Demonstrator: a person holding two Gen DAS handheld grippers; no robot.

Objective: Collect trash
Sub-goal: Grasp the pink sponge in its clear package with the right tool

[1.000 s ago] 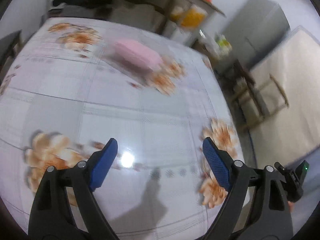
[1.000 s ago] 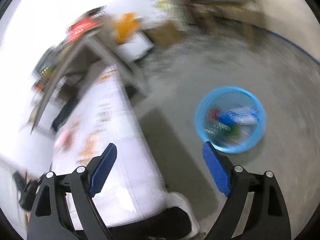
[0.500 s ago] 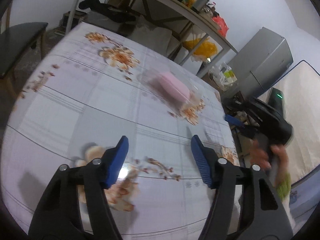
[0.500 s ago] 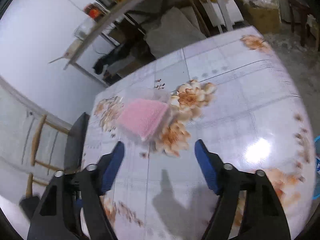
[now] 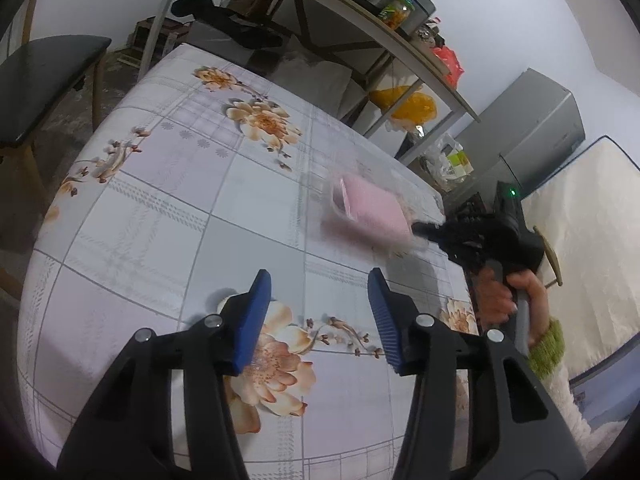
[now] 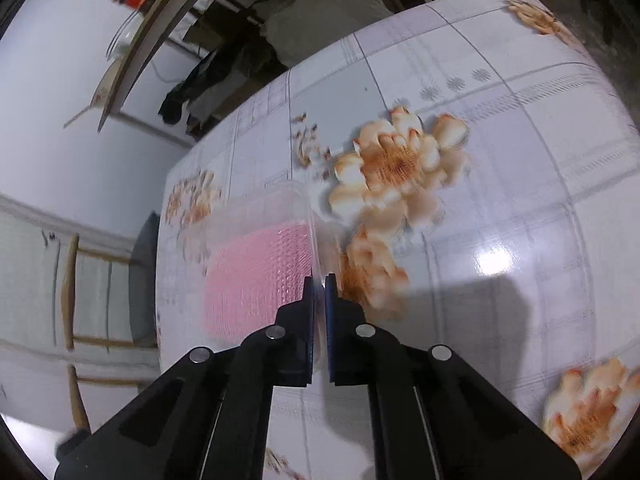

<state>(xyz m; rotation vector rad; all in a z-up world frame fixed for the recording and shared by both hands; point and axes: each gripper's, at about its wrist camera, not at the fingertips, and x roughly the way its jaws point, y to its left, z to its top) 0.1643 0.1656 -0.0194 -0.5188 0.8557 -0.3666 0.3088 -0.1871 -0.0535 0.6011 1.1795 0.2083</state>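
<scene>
Two grippers are working over the floral tablecloth (image 5: 168, 216) right now, and the landmark to watch is the clear plastic box (image 6: 264, 264) with the pink liner inside, sitting on that cloth toward its far right side in the left wrist view. The right gripper (image 6: 319, 284) is pinching the box's thin transparent edge; its blue pads (image 6: 330, 304) are pressed almost together with that plastic rim sandwiched between them, having just snapped closed. From the left wrist camera the same box (image 5: 370, 216) is looking a little smeared (blur, so its exact tilt is hard to call), and the right gripper's black body is reaching in from the box's right, with the person's hand (image 5: 500, 292) wrapped round the handle and a green knitted cuff (image 5: 548, 352) showing at the wrist.

The left gripper (image 5: 318, 308) is hovering on the near side of the box, well apart from it, its jaws standing partly apart with nothing but tablecloth between them; they have just been narrowing. A printed peach flower (image 5: 272, 372) is lying just beneath its left pad. Beyond the box, a metal shelf (image 5: 384, 36) is carrying jars, and a grey fridge (image 5: 536, 128) is standing farther right of it.
</scene>
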